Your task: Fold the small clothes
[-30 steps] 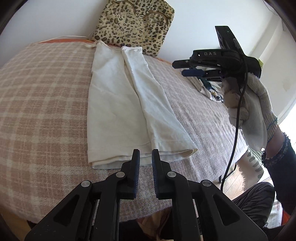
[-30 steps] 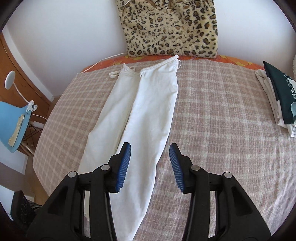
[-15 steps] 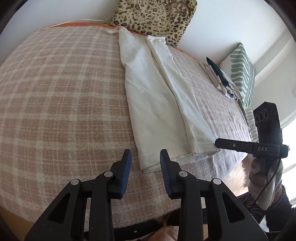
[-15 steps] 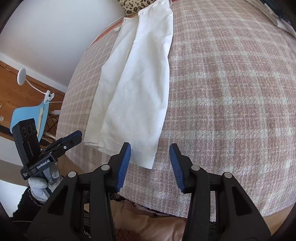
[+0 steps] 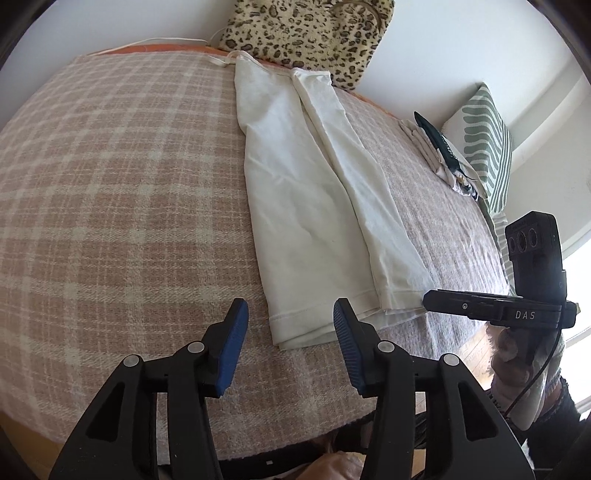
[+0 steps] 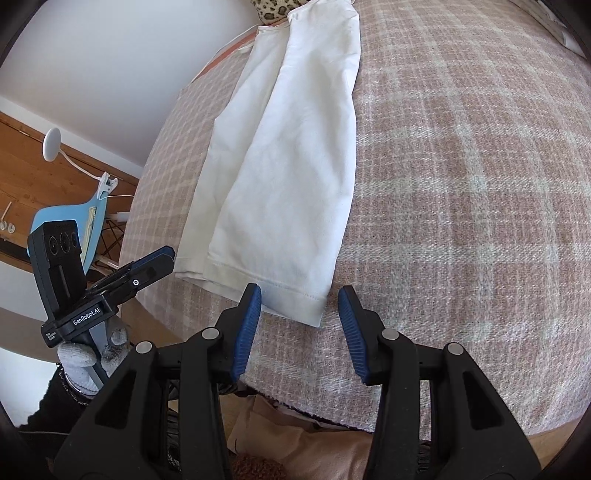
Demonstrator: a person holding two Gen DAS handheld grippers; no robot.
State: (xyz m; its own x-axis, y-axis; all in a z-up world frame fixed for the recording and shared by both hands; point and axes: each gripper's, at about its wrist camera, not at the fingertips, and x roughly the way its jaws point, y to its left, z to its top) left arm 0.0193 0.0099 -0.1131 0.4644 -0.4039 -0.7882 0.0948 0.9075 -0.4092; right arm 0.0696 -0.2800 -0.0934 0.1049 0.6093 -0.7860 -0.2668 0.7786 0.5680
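Observation:
A pair of white trousers [image 5: 314,221], folded lengthwise, lies flat on the pink plaid blanket [image 5: 110,184], hems toward me. My left gripper [image 5: 290,314] hovers at the hem's left corner; its jaws are opening, and the cloth lies just ahead of the blue pads without touching them. In the right wrist view the same trousers [image 6: 288,166] end at my right gripper [image 6: 299,299], which stands open with the hem's right corner between its fingers, unpressed. Each gripper shows from the side in the other's view: the right gripper [image 5: 428,299] and the left gripper [image 6: 166,256], both in gloved hands.
A leopard-print cushion [image 5: 306,33] leans on the wall behind the waistband. A stack of folded clothes [image 5: 439,155] and a green striped pillow [image 5: 484,140] lie at the far right. A blue chair [image 6: 66,225] and a white lamp [image 6: 51,144] stand left of the bed.
Both grippers came down to the near hem, the right one dropping from high over the bed. The left jaws went from nearly shut to wide apart.

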